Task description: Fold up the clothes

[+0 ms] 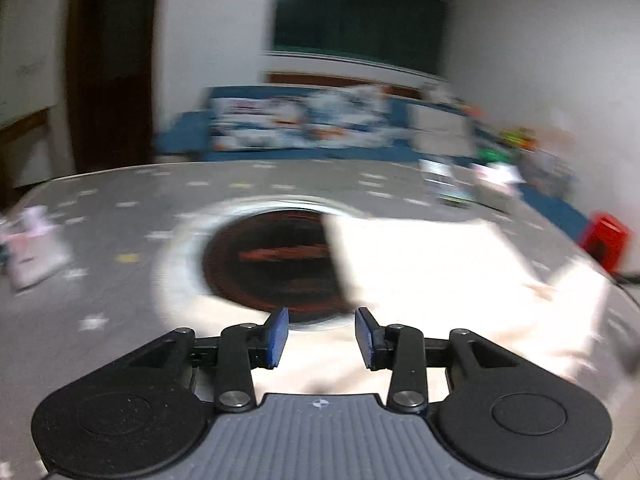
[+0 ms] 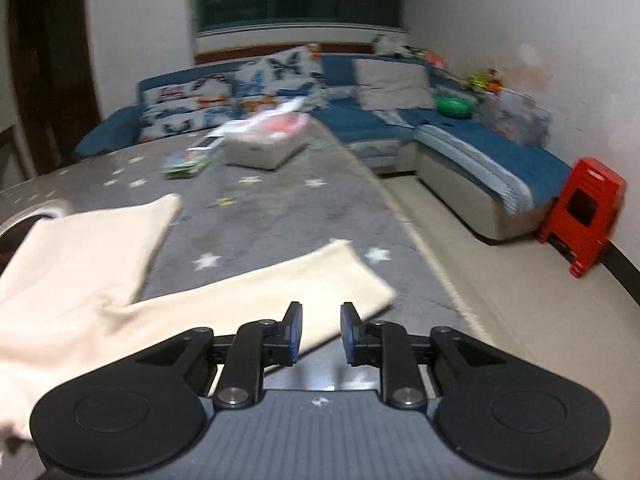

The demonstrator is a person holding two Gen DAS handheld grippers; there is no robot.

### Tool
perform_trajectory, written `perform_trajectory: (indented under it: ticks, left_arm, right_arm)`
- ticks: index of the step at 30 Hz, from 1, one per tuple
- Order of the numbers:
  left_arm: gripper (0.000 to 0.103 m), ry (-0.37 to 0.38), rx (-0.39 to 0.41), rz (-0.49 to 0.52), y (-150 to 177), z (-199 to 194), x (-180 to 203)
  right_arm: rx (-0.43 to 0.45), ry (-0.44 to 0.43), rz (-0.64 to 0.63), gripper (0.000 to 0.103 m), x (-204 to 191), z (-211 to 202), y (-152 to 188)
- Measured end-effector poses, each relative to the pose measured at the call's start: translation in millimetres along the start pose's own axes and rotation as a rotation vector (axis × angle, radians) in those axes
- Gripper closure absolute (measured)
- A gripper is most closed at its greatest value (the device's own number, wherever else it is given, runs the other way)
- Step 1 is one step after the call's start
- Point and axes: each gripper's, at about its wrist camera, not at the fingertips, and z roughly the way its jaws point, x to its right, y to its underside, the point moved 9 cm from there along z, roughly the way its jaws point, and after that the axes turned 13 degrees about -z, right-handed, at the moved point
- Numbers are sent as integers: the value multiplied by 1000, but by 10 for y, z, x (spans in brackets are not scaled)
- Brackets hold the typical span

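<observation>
The left tool (image 1: 322,338) is hovering with its blue pads apart, gripping nothing, over the near edge of the cream garment (image 1: 420,272). The right tool (image 2: 321,334) is also standing narrowly parted and empty, just above the hem of one cream leg (image 2: 280,292). The garment is lying spread on the grey star-patterned table (image 2: 280,208), its other leg (image 2: 104,240) partly covering a round dark inset (image 1: 268,260) with a pale rim. Farther off, a white box (image 2: 260,148) is sitting on the table. Beyond, a blue sofa (image 2: 460,136) and a red stool (image 2: 588,216) are standing by the wall.
</observation>
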Motion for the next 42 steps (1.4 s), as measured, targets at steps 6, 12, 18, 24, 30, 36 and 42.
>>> perform_trajectory:
  ticks: [6,12,18,24,30,36,42]
  left_arm:
    - [59,178,-114,144,416,87,672]
    - [57,217,-159,206,598,196,896]
    - [92,202,-186,242,698,323,904]
    - [99,282,-151,297,673,74,986]
    - [98,314,-214,361,869,91,965]
    - [96,331,-177,345,638,77,924]
    - [96,320,-119,254,277,342,987]
  right_arm:
    - [32,-167,-71,76,-546,-164,-92]
    - [65,-336,-232,70,-1230,-401,-178]
    - [92,-440,-354,70,-1757,-566,-217]
    - [88,-507,-438,70,-2080,-609,-188]
    - [42,-599,-521,70,-2386,-638,24]
    - [-38,-673,-583,70,-2522,-707,326]
    - [-32,-667,-567,71,-2381,-812,294]
